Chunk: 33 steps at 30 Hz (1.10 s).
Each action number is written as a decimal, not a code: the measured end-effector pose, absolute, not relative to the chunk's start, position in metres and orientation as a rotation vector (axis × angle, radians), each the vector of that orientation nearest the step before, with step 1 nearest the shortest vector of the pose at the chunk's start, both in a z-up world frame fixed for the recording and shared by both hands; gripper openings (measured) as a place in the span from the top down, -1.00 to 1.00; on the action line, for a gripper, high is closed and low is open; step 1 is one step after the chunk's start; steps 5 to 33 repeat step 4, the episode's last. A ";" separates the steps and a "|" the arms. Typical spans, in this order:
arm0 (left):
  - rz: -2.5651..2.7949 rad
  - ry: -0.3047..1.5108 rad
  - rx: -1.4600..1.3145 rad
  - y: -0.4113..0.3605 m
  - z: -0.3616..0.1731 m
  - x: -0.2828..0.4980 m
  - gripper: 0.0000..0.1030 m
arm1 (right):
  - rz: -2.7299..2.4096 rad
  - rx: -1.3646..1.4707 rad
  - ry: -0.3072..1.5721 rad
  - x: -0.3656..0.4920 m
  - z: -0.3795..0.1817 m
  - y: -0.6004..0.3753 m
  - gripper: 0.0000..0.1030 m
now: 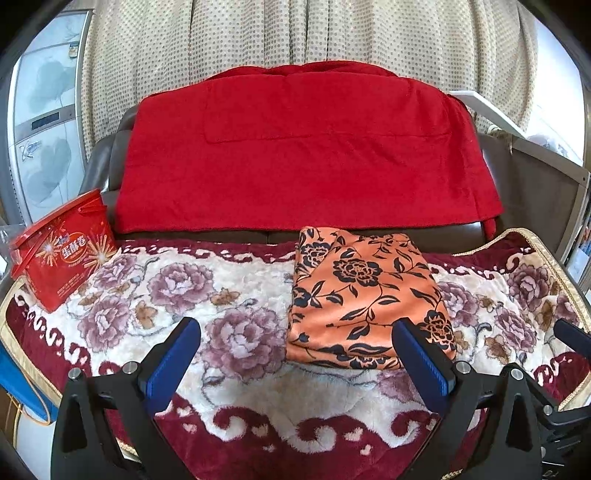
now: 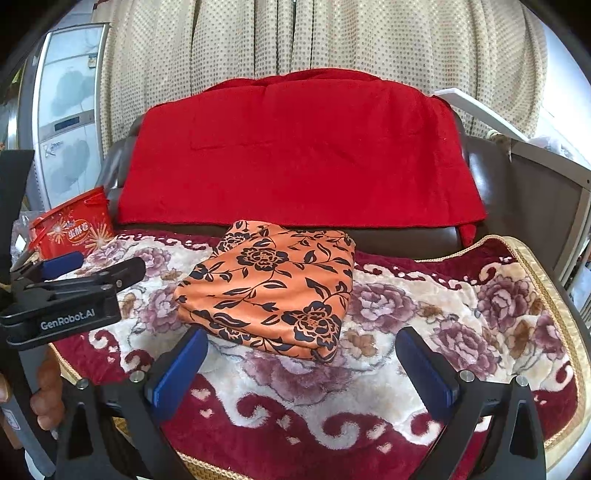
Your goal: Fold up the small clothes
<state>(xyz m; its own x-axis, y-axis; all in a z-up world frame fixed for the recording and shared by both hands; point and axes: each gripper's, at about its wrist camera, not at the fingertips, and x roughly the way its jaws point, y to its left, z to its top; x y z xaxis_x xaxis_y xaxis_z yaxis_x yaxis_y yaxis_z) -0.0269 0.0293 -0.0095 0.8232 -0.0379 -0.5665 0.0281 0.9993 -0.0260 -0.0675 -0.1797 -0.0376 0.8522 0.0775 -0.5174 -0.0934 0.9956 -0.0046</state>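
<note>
1. Behind everything, dotted beige curtain (image 1: 295,33) and a sofa back draped with a red blanket (image 1: 303,147); below, a plush floral seat cover (image 1: 229,280) as the working surface.
2. On the left end of that cover, a red snack box (image 1: 62,254), well apart from the work.
3. Orange floral garment (image 2: 273,288) lying on the seat cover, already in a neat rectangular stack of several layers, the far edge near the sofa back.
4. Left gripper (image 1: 295,354) hovering just before the near left corner of the garment, jaws wide apart, holding nothing.
5. Right gripper (image 2: 303,365) just in front of the near edge, jaws also apart and empty.
6. Probably thin, soft and a little slippery cloth; light, no stiffness, so layers likely to slide over each other if pulled from one side only.
7. Best hold: near corners of the stack, pinching all layers together, one corner per gripper.
8. Judging by the tidy shape, folding almost finished or finished.
</note>
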 end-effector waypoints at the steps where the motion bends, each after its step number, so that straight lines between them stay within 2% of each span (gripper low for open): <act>1: -0.038 0.602 -0.019 0.030 -0.009 -0.026 -1.00 | 0.089 -0.030 0.544 -0.066 -0.038 -0.179 -0.99; 33: -0.038 0.600 -0.029 0.030 -0.009 -0.016 -1.00 | 0.092 -0.031 0.551 -0.058 -0.040 -0.177 -0.99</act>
